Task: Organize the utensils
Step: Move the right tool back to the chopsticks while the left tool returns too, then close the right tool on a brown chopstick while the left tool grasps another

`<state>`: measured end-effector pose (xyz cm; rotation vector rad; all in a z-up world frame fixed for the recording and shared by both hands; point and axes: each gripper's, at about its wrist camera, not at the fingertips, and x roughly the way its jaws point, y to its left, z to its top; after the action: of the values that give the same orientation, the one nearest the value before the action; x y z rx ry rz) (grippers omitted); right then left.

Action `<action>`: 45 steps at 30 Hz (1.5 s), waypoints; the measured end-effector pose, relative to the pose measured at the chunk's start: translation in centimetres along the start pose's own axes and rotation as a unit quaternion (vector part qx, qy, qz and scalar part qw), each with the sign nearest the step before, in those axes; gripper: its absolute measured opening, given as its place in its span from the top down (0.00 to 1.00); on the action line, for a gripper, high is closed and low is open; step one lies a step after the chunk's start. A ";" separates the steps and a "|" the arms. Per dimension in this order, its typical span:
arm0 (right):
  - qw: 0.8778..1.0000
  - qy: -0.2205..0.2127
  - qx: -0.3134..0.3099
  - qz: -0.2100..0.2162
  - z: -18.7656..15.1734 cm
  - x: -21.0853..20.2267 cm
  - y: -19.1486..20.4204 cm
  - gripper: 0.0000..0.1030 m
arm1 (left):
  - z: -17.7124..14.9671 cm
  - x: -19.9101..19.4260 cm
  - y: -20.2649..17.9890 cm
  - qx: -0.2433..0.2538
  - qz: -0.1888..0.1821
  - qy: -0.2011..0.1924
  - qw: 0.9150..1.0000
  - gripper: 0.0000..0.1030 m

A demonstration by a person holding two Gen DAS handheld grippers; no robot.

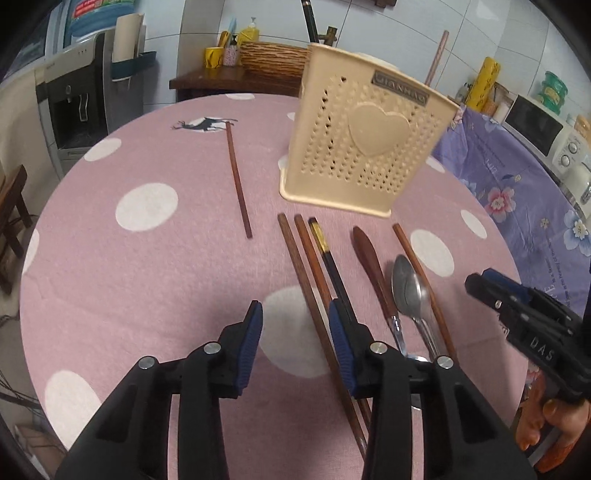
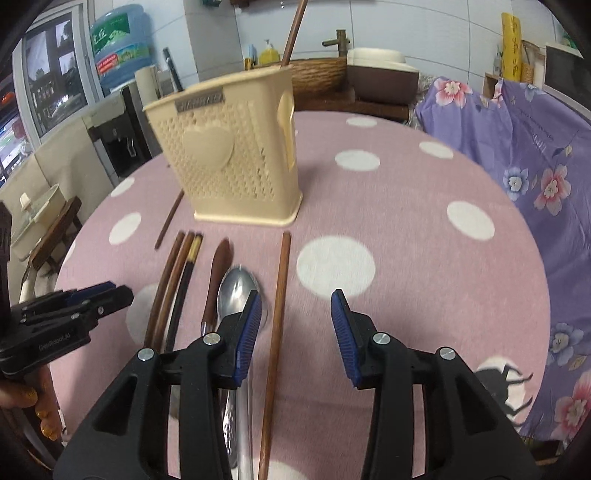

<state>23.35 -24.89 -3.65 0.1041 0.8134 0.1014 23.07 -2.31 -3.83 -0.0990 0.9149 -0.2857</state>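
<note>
Brown wooden chopsticks [image 1: 310,280] and a steel spoon [image 2: 236,295] lie lengthwise, pointing toward the cream perforated plastic holder [image 1: 358,140] on the pink dotted table [image 2: 424,277]; left claw [image 1: 295,325] and right claw [image 2: 297,314] both released, empty.

Kitchen clutter around a pink, white-spotted tablecloth [image 1: 147,266]

A water dispenser [image 1: 74,107] carrying a blue bottle [image 2: 120,48] stands far left; a woven basket [image 1: 273,57], a yellow cup [image 1: 213,57] and a soap bottle [image 1: 249,33] sit on a dark wooden cabinet [image 1: 210,79] behind. At right, purple floral cloth [image 2: 535,155] hangs near a microwave [image 1: 543,129].
</note>
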 end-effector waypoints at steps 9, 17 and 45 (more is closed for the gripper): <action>0.999 0.033 -0.017 -0.011 -3.1 1.0 1.2 0.65 | -1.5 0.9 -0.4 -0.005 0.001 0.015 1.000 0.67; 0.998 0.050 -0.025 -0.016 -3.9 1.6 1.5 0.77 | -1.9 1.1 -0.7 -0.006 0.006 0.017 1.000 0.67; 0.998 0.040 0.005 -0.038 -3.9 1.1 -1.5 0.93 | -1.1 2.0 -1.6 0.047 0.062 0.011 0.997 0.83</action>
<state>21.34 -26.06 -7.31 0.0788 0.8975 0.0294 23.03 -4.37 -5.74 0.0476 0.9248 -0.2133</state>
